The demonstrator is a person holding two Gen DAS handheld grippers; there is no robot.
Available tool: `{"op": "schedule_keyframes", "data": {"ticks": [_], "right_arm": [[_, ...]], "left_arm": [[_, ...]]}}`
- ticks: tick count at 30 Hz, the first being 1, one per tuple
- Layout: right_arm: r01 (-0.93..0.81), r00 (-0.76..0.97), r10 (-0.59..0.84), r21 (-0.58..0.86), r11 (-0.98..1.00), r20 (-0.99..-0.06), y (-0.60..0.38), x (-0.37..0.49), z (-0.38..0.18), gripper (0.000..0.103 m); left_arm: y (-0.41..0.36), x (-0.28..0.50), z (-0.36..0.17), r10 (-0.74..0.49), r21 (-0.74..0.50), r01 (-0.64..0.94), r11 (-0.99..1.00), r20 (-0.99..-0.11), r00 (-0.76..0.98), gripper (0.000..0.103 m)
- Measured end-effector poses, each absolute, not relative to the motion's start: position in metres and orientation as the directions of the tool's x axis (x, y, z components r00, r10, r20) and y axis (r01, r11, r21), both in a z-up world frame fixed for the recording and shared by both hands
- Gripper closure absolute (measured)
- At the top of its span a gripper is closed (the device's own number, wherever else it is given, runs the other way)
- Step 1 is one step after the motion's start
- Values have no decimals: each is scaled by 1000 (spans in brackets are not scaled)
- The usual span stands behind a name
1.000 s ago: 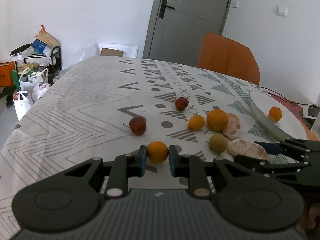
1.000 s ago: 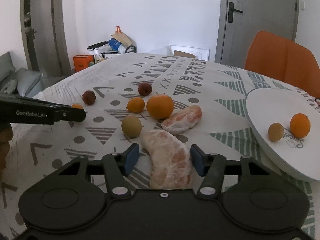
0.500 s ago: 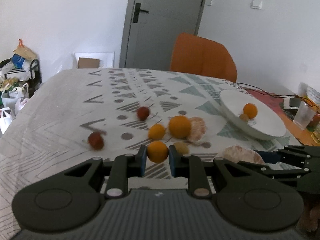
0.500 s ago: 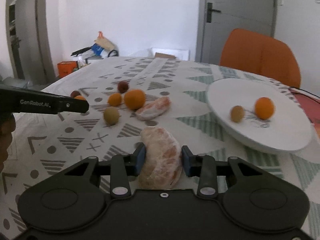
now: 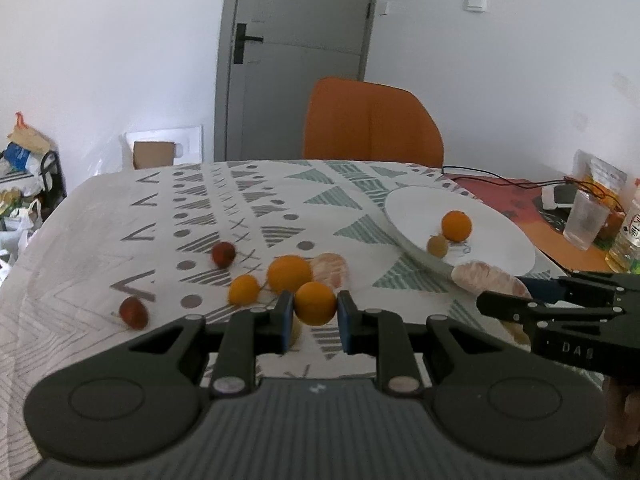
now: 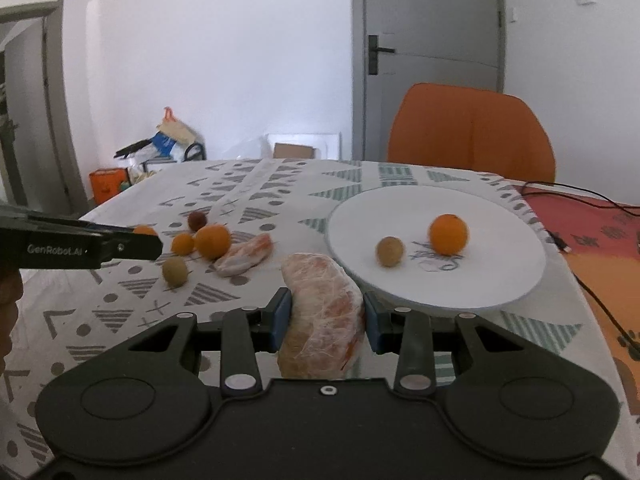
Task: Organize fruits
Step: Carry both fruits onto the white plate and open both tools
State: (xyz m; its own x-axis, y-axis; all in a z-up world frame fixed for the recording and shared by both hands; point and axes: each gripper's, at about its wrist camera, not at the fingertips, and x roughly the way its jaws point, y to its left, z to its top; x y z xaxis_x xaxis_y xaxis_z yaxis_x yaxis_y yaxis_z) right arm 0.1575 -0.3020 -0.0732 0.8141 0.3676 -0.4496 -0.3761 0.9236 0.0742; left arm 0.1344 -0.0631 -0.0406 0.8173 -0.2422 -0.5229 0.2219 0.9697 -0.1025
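Note:
My left gripper (image 5: pixel 315 320) is shut on a small orange (image 5: pixel 315 303) and holds it above the patterned tablecloth. My right gripper (image 6: pixel 325 322) is shut on a peeled orange half (image 6: pixel 322 312), lifted just short of the white plate (image 6: pixel 500 272). The plate holds an orange (image 6: pixel 448 234) and a brown-green fruit (image 6: pixel 389 251). On the cloth lie a big orange (image 5: pixel 289 273), a small orange (image 5: pixel 244 289), another peeled half (image 5: pixel 330 267) and two dark red fruits (image 5: pixel 223 254) (image 5: pixel 133 312). A green-brown fruit (image 6: pixel 175 271) lies there too.
An orange chair (image 5: pixel 372 124) stands behind the table's far edge. A plastic cup (image 5: pixel 585 219), bottles and cables (image 6: pixel 580 196) sit on the red mat at the right. Bags and clutter (image 6: pixel 168 142) lie on the floor at the left.
Both grippers have lifted and swung right toward the plate with their fruit. The right gripper closed on the peeled half, which lay between open jaws one second ago.

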Motion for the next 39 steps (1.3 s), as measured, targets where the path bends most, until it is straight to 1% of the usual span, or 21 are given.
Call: {"op": "schedule_keyframes", "data": {"ticks": [20,29,39], "right_arm": [[-277,855,339,208,938,-393,-364,174,-80,66],[-252,875,316,214,944,-367,-372,195,-76,66],[-192,894,266,228,954,-361,-388,224,-73,66]], "left_arm": [[-124,153,-36,-270,-28,301,953,-527,806,81],[-140,170,-36,-276,-2,325,946,-532,800,81],[-156,194,-34,-282,16,341,940,-526,802,81]]}}
